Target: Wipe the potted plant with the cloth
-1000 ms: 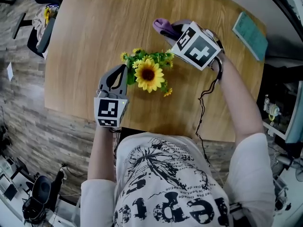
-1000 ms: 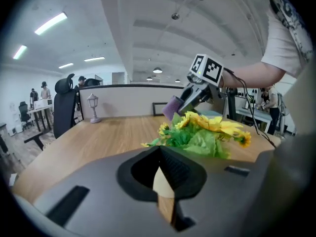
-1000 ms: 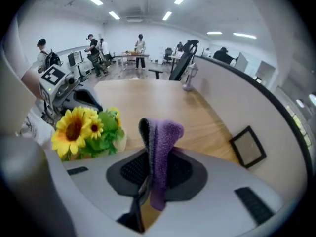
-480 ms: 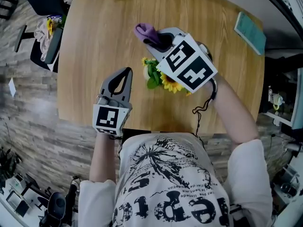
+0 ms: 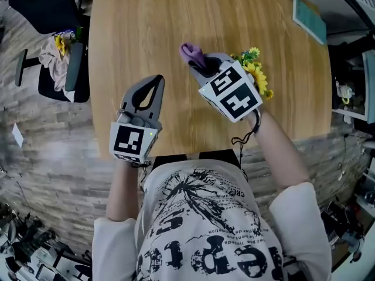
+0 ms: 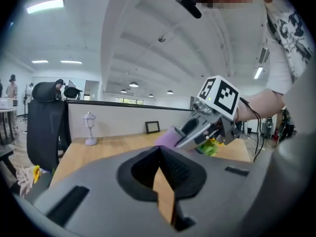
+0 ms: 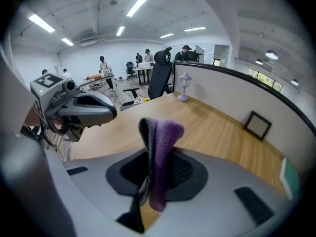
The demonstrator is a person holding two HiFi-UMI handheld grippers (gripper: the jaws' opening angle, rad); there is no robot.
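The potted plant [image 5: 256, 70], a sunflower with small yellow blooms and green leaves, stands on the wooden table [image 5: 146, 34]; its pot is hidden. My right gripper [image 5: 199, 64] is just left of it, shut on a purple cloth [image 5: 190, 52] that sticks up out of the jaws [image 7: 159, 147]. My left gripper [image 5: 157, 82] is further left, shut and empty, well apart from the plant. In the left gripper view the right gripper [image 6: 207, 127] holds the cloth [image 6: 167, 136] beside the green leaves [image 6: 210, 147].
A teal book [image 5: 309, 19] lies at the table's far right corner. At the far edge stand a small lilac lamp [image 6: 90, 128] and a picture frame [image 6: 152, 127]. A black office chair [image 5: 55, 69] with cloth on it stands off the table's left side.
The left gripper has drawn away from the plant, which it was next to. The right gripper with the cloth has passed from behind the plant over it, and now sits on its left.
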